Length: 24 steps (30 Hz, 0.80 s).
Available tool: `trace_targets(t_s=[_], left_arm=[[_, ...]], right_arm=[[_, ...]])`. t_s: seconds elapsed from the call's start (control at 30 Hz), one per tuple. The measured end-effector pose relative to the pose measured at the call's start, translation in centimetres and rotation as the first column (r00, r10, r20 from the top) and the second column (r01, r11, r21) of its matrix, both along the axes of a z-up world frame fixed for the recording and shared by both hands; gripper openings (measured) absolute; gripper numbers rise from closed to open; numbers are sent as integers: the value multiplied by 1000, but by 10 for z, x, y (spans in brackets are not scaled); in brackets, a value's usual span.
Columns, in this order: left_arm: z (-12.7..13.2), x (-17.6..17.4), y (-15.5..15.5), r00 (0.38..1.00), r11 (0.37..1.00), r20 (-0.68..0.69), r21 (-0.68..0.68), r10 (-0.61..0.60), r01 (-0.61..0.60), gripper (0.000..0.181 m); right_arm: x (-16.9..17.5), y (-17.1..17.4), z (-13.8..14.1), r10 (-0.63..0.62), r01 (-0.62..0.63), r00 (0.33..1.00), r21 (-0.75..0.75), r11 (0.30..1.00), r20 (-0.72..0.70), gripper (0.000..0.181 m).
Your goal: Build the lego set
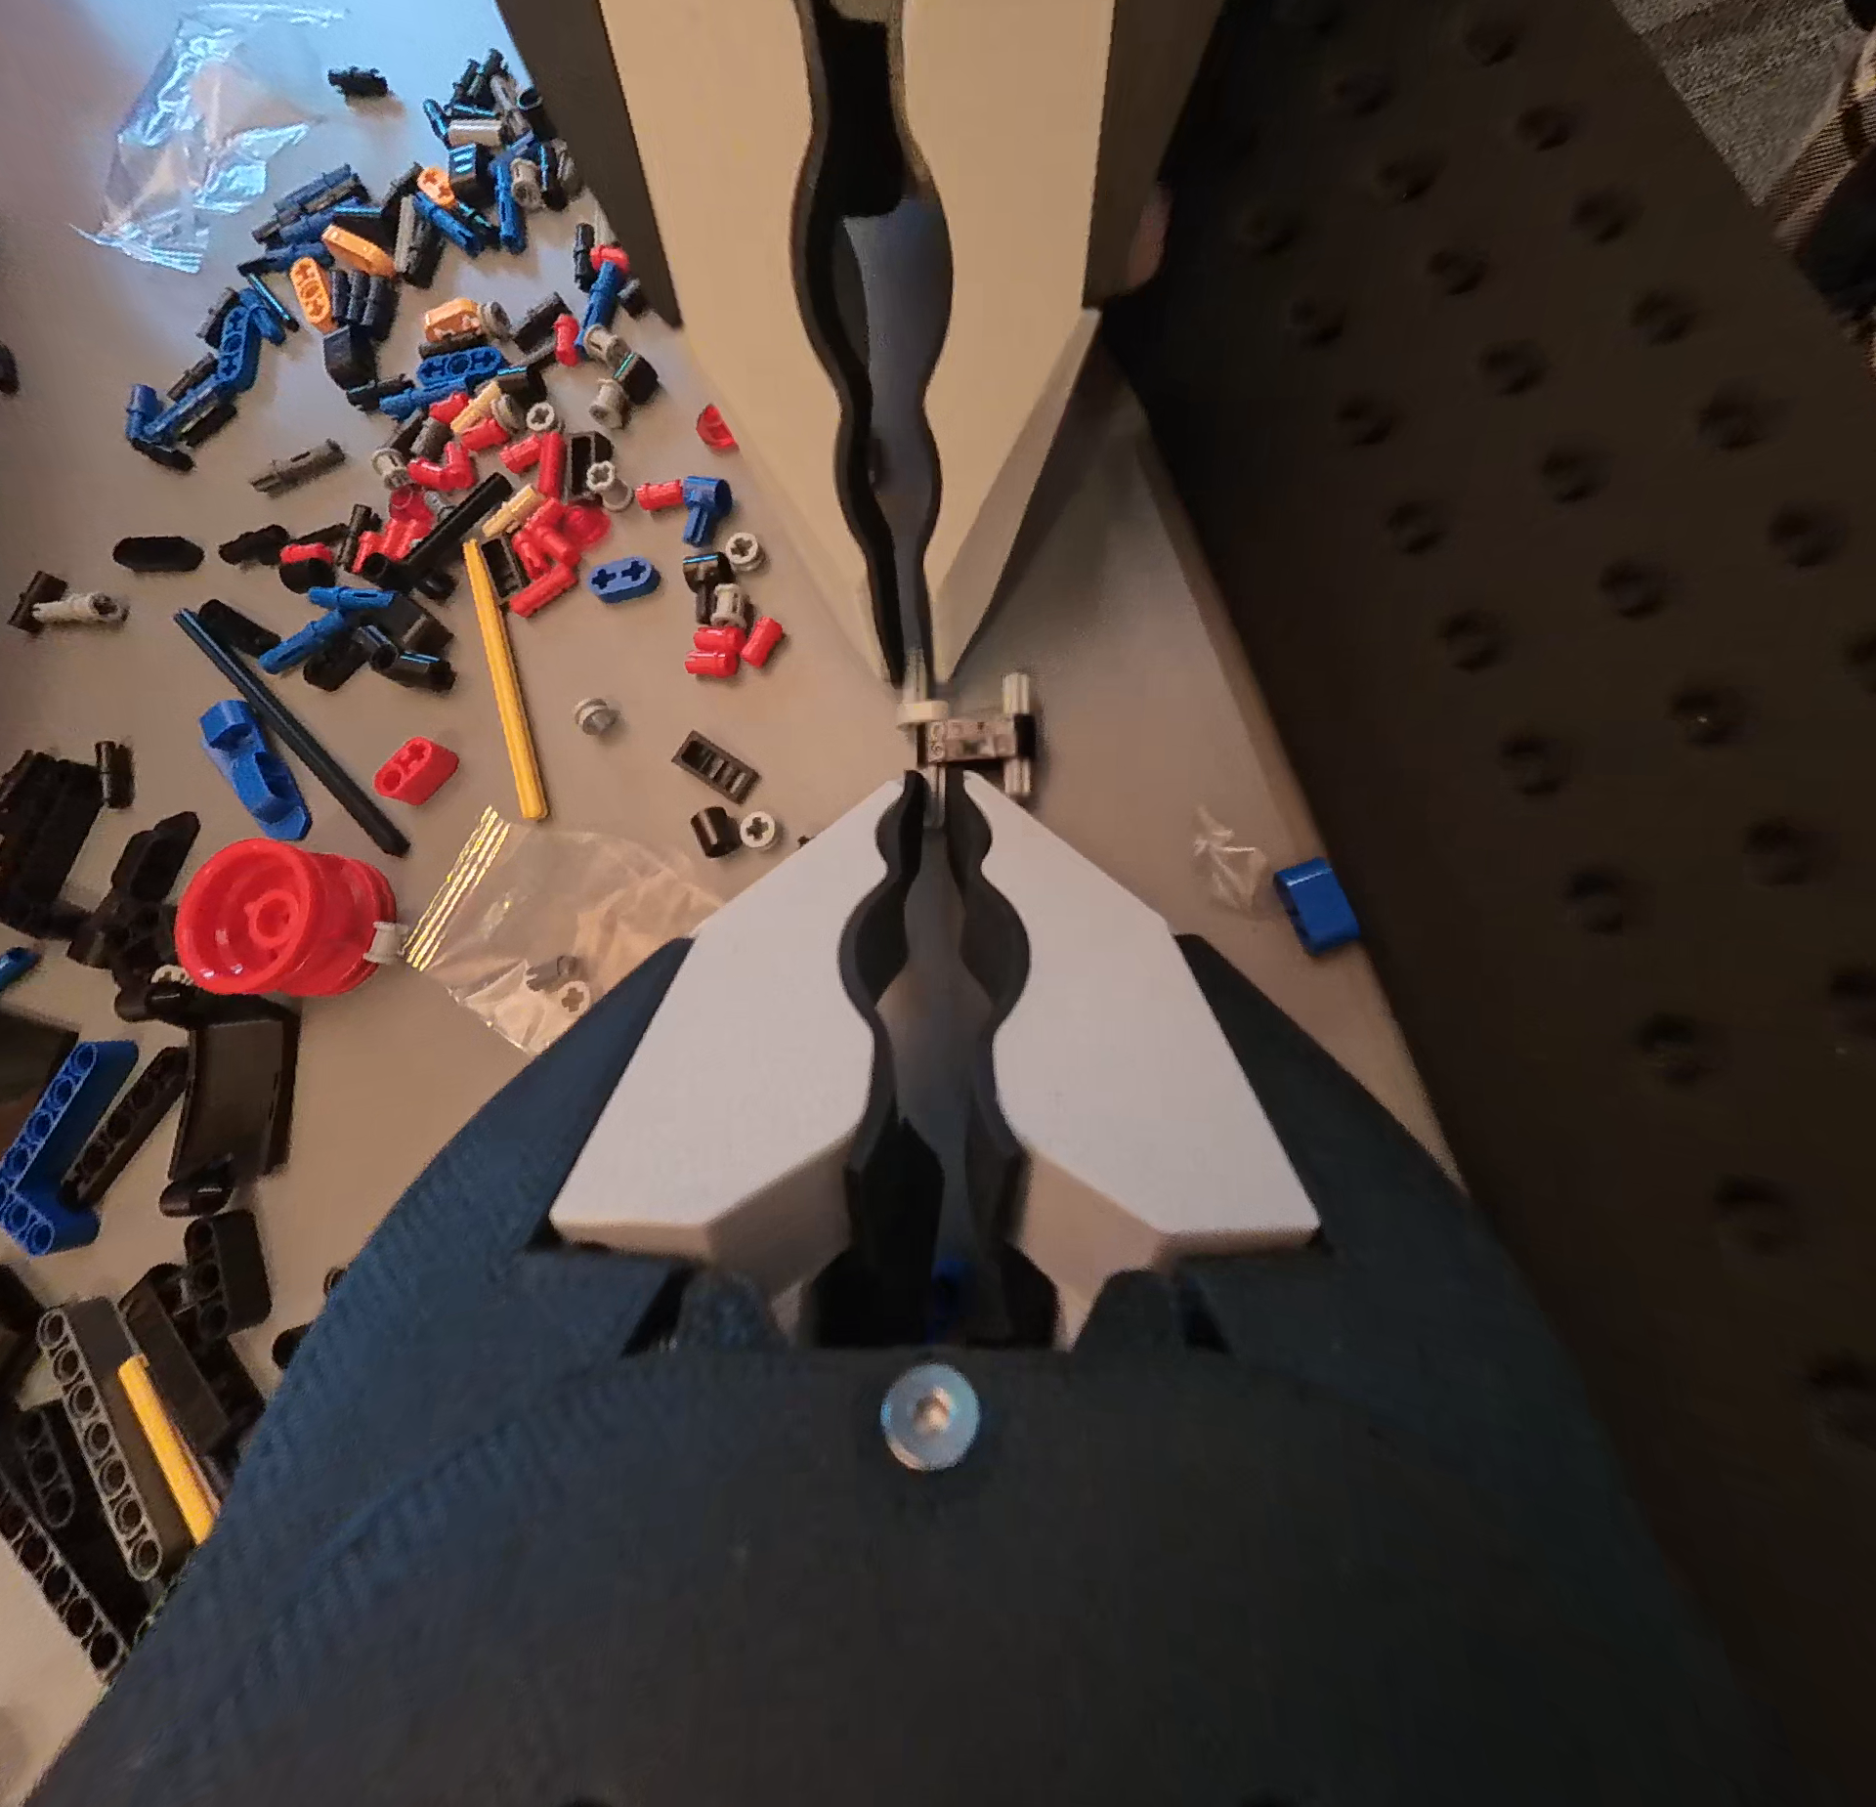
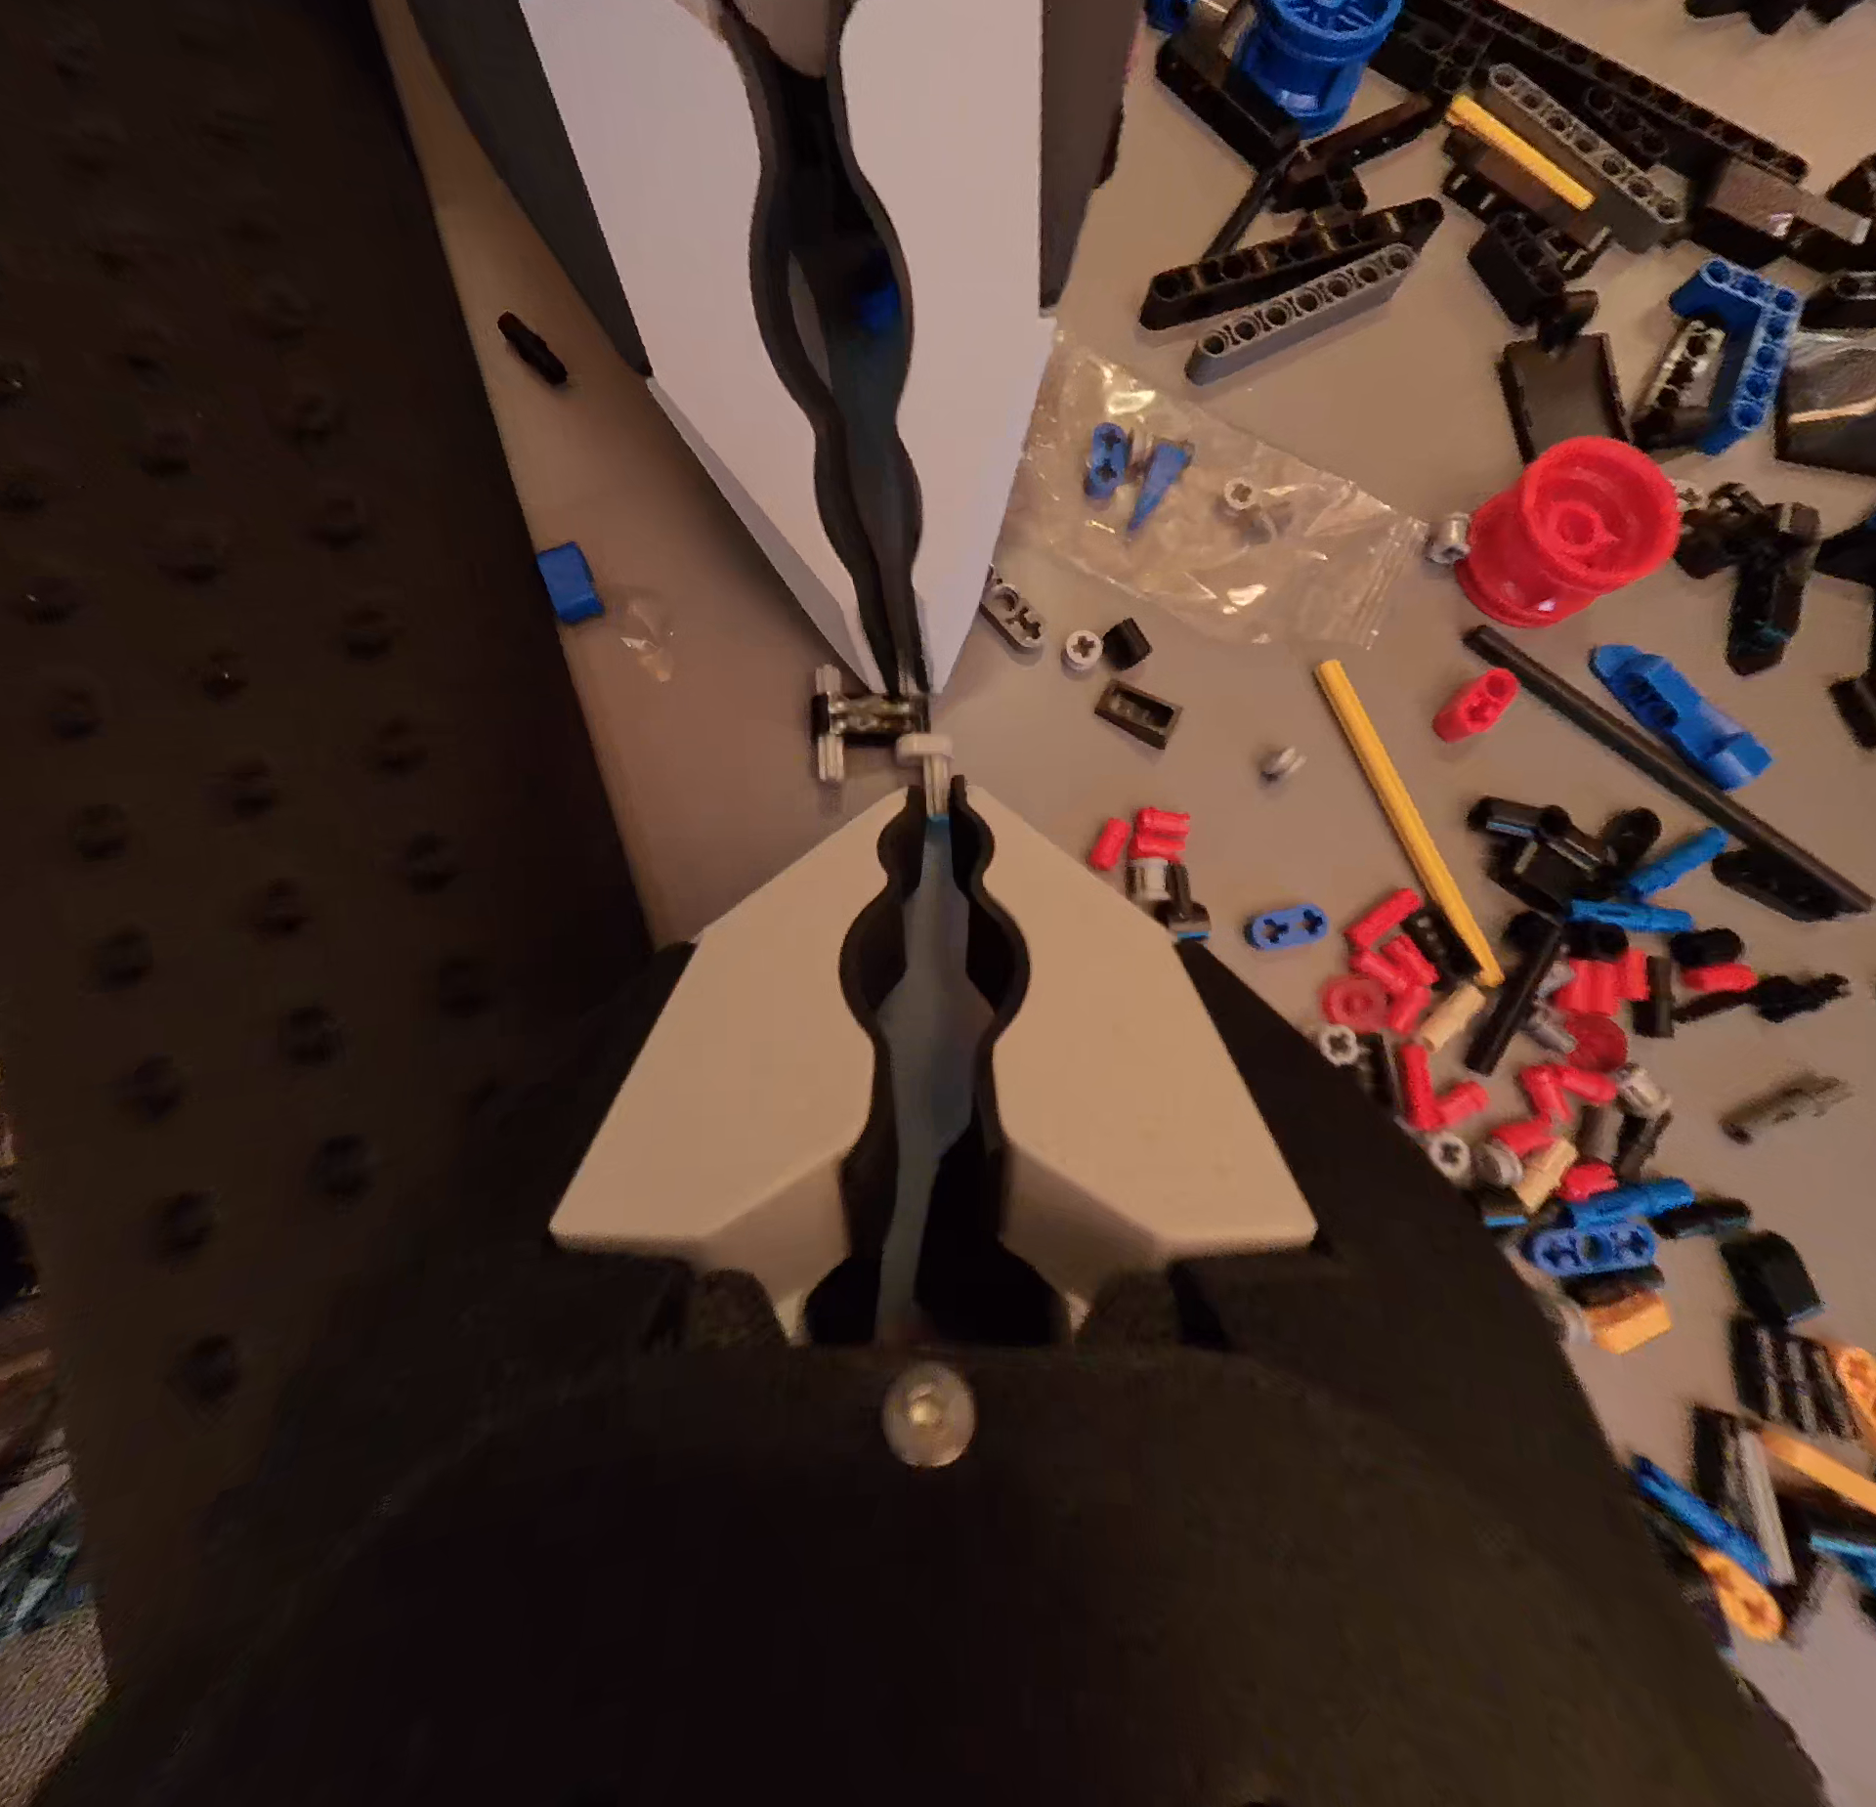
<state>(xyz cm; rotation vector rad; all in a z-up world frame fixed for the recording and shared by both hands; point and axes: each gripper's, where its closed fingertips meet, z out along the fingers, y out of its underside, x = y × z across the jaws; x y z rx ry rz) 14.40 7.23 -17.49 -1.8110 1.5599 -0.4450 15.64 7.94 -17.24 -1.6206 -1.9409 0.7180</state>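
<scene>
Two grippers meet tip to tip above the desk (image 1: 1137,580): your left gripper (image 1: 935,796) pinches the small grey assembly (image 1: 977,736), right gripper (image 2: 936,794) pinches its pale pin (image 2: 926,751). Push straight, don't twist.

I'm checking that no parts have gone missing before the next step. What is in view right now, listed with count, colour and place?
small assembly: one, black and grey, held between both gripper tips
red wheel hub: one, red, beside the clear bag
blue wheel hub: one, blue, far end among the beams
clear bag: one zip bag with a few small parts inside
torn wrapper: one, clear, far corner
yellow axle: one, yellow, lying loose
long black axle: one, black
blue piece: one, blue, alone by the table edge
loose pins and connectors: too many to count; red, blue, black, grey, orange
beams: several, black and grey
table: grey
left gripper: shut on the assembly
right gripper: shut on the assembly's light grey pin
</scene>
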Motion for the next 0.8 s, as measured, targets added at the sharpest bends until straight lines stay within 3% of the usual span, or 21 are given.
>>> trace_targets(t_s=[0.27,0.57,0.8], left_arm=[[8,-3,4,999,999,40,42,-13,11,3],[69,-11,12,933,996,359,81,0,-31,3],[86,-15,16,913,989,407,135,4,-64,3]], right_arm=[[9,10,16,-72,72,994,-10,997,-76,12],[15,16,48,-131,118,962,-68,991,-240,11],[1,7,76,-155,86,911,-190,978,-383,14]])
